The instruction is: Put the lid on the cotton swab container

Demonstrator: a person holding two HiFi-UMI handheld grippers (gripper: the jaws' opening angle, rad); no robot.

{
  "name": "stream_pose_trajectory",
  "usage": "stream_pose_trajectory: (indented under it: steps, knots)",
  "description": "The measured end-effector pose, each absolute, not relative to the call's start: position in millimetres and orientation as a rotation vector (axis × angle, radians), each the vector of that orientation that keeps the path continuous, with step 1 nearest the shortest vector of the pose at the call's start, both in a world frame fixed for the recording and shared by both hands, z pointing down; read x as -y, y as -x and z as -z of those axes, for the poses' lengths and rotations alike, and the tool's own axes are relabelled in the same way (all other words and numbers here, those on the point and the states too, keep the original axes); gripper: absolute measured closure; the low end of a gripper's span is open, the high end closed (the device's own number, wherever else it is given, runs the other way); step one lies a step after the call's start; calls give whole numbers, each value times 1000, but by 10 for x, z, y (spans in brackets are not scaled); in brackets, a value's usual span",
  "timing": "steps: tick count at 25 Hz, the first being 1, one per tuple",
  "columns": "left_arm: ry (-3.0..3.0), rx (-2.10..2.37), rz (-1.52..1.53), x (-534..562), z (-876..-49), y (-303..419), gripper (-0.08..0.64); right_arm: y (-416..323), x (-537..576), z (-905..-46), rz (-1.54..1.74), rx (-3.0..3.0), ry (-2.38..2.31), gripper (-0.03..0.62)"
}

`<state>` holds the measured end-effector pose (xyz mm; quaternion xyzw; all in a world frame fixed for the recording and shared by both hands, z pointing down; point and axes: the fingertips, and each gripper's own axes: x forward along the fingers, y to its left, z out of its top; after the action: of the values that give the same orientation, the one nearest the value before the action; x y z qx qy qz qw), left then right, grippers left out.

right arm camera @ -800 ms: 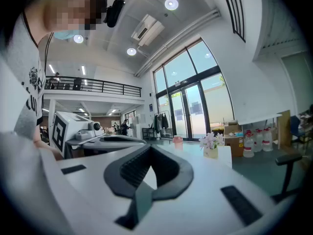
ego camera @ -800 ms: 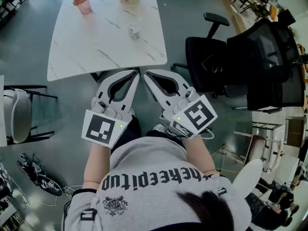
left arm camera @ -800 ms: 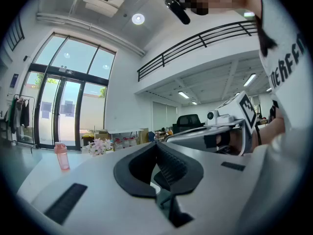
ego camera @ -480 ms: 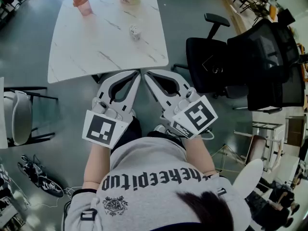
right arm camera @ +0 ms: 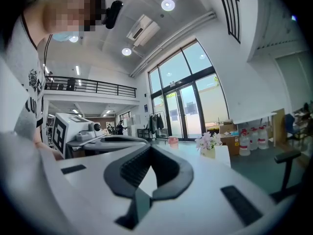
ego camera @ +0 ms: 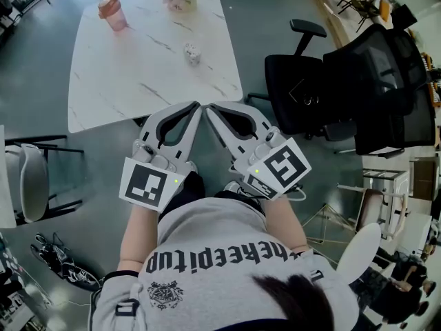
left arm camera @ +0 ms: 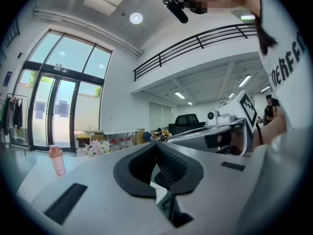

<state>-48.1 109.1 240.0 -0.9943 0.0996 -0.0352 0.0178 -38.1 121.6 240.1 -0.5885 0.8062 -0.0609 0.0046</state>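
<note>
The white rectangular table top (ego camera: 138, 67) looks like smooth marble with grey veins, the grey floor (ego camera: 265, 16) is glossy, the pink bottle (ego camera: 112, 12) seems translucent plastic, and the left gripper (ego camera: 197, 106) and right gripper (ego camera: 209, 107) are matt white plastic with black ribbed pads (left arm camera: 171, 165).

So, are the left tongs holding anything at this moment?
No, the left tongs are shut, with their tips together and nothing between them.
</note>
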Motion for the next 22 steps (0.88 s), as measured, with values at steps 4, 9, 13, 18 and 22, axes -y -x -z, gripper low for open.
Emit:
stream_pose_trajectory:
  steps: [4,9,13,18,22]
  knots:
    - [3080,-269,109,-971,-2427,444,545,330,-1109,-2410,197,-2477,1874,580]
    - [3080,-217,102,-781,-2433,404,545,300,-938,-2410,200,-2432,1902,581]
    - [3083,-185,97,-672,-2453,410,545,304,-854,-2418,197,-2401,1931,581]
    - [3086,-161,88,-597,-2468,413,545,291,-825,-2429,198,-2370,1968,580]
    - [3096,-149,85,-570,-2481,406,545,275,-810,-2443,208,-2356,1984,580]
